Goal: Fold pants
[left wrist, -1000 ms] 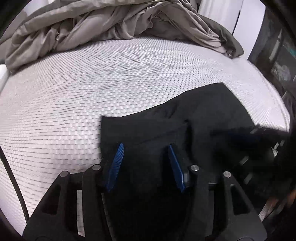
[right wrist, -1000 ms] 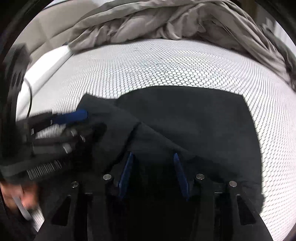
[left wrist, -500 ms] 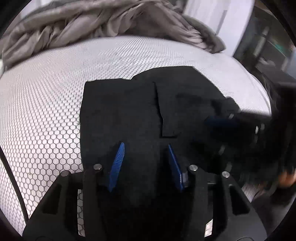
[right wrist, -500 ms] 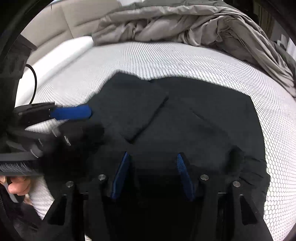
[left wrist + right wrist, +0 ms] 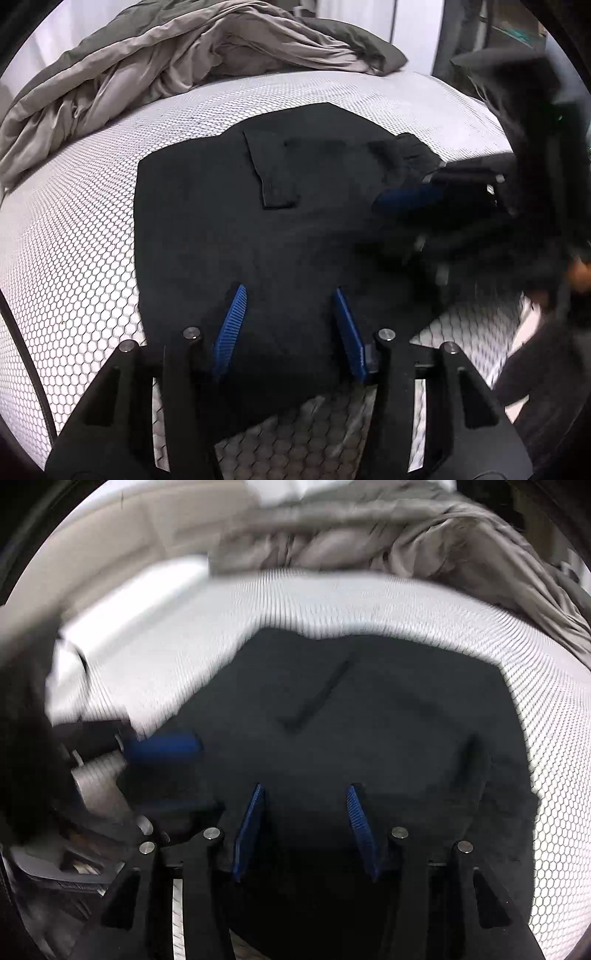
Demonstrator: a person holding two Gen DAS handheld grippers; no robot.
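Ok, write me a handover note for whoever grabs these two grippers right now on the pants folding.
Left gripper: jaws partly open, low over the near edge of the black pants. Whether they pinch the cloth cannot be told.
Right gripper: jaws have just been closing with pants cloth between them. Grip also unclear.
Pants: folded into a compact, mostly flat shape on the white mattress, with the grey duvet bunched behind.
Done: the main folds look made.
Left: probably smooth the rumpled corner on the right gripper's side, then make the last fold.
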